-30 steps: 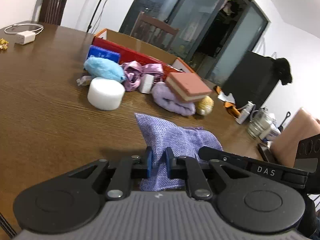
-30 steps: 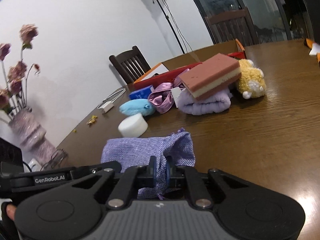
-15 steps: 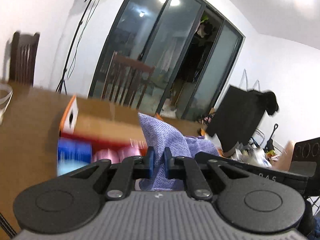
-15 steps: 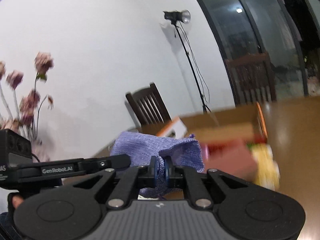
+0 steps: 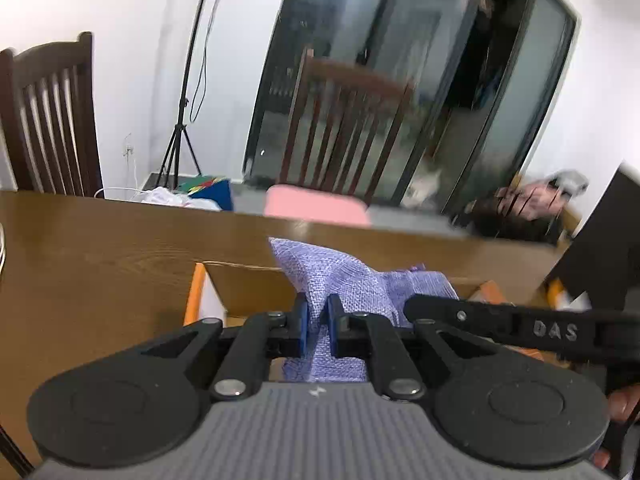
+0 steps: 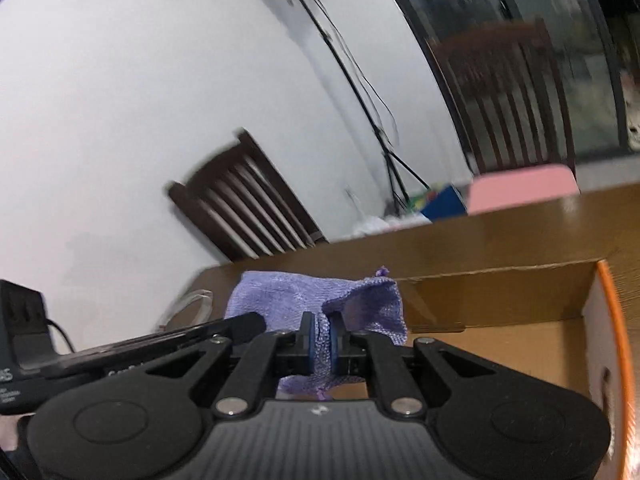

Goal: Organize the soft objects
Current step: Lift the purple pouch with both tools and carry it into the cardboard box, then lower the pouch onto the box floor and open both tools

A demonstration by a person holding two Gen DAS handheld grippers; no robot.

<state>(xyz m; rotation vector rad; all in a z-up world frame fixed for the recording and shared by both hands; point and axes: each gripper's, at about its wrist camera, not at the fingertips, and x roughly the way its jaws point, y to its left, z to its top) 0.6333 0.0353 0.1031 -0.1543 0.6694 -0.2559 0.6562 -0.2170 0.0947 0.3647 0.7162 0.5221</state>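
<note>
A purple woven cloth pouch (image 5: 352, 280) hangs between both grippers, held in the air over an open cardboard box (image 5: 240, 288) with orange flaps. My left gripper (image 5: 318, 320) is shut on one end of the pouch. My right gripper (image 6: 320, 340) is shut on the other end of the pouch (image 6: 312, 300), above the box's brown inside (image 6: 500, 344). Each gripper's body shows in the other's view. The other soft objects are out of view.
The box stands on a brown wooden table (image 5: 100, 248). Dark wooden chairs (image 5: 52, 120) stand behind the table, one with a pink cushion (image 5: 316, 206). A light stand (image 5: 184, 92) and glass doors are at the back.
Both grippers lifted the purple pouch off the table and carried it forward over the cardboard box. The pile of soft objects dropped out of view.
</note>
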